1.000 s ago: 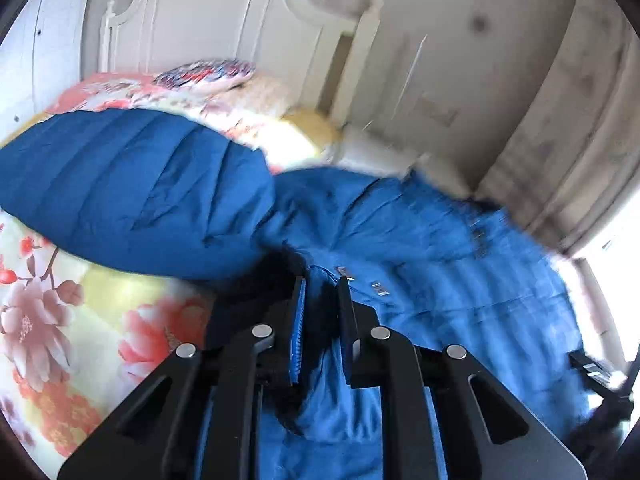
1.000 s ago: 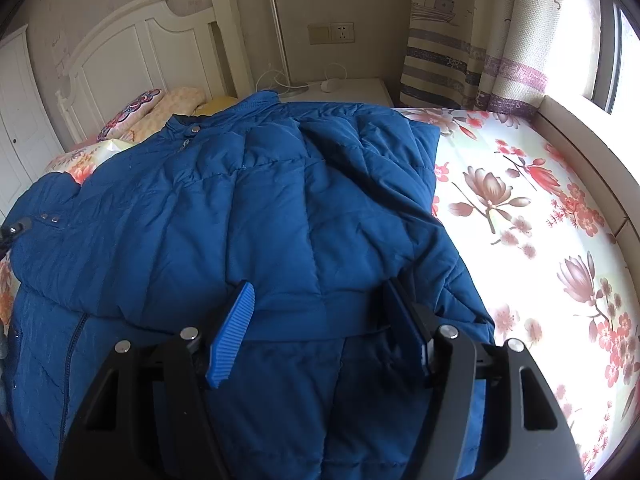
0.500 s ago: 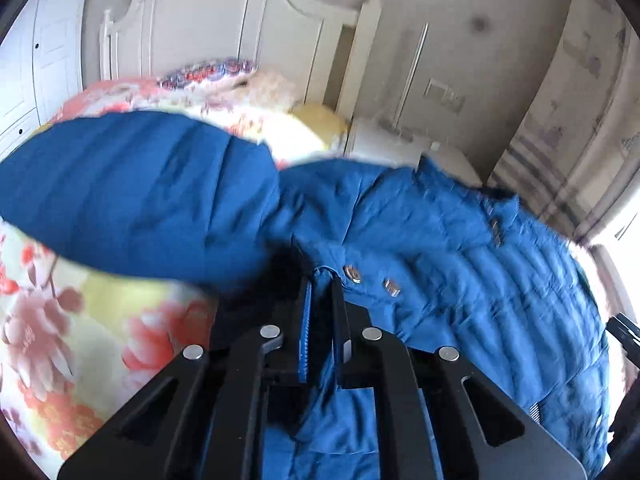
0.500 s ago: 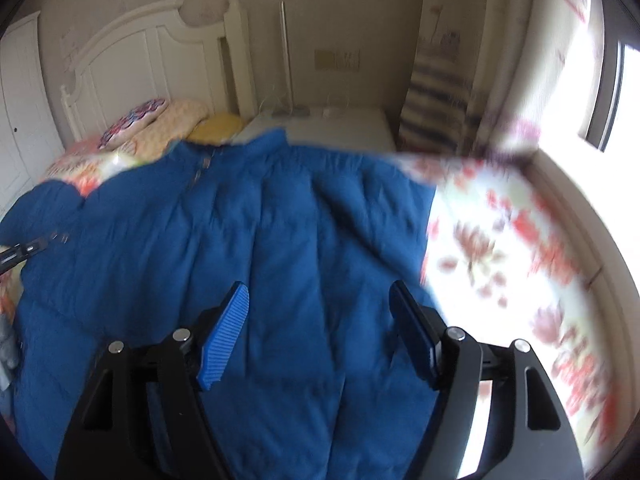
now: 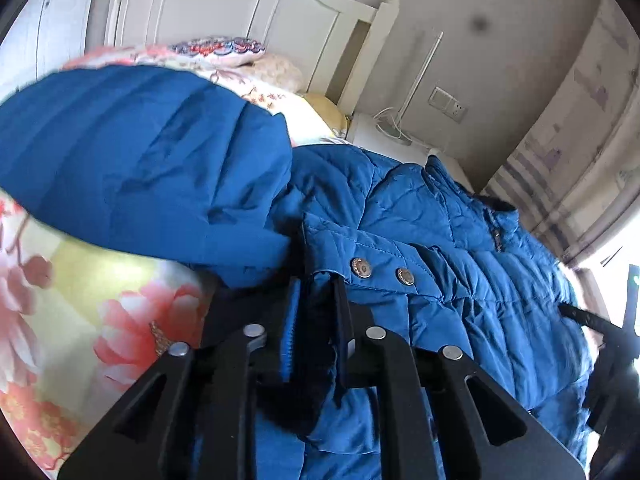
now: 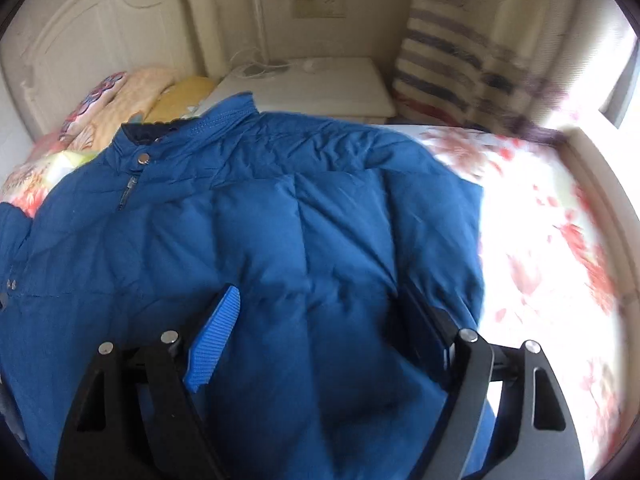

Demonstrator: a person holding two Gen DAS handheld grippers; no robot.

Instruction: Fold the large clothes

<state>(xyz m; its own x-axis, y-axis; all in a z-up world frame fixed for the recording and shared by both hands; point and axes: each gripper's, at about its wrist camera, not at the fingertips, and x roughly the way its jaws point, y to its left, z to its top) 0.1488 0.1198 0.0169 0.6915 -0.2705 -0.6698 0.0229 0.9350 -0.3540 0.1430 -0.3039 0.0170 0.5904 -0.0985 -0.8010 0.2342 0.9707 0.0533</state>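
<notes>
Since a second ago the blue padded jacket has been drawn flatter across the floral bedspread, its collar now at the far side. The left gripper pinches a cuff edge near two snaps, probably to carry the sleeve inward. The right gripper hovers spread above the body. The hem is out of view.

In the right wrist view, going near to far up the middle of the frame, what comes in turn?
Right tongs, open over the blue down jacket → jacket collar → white nightstand → wall socket plate.
</notes>
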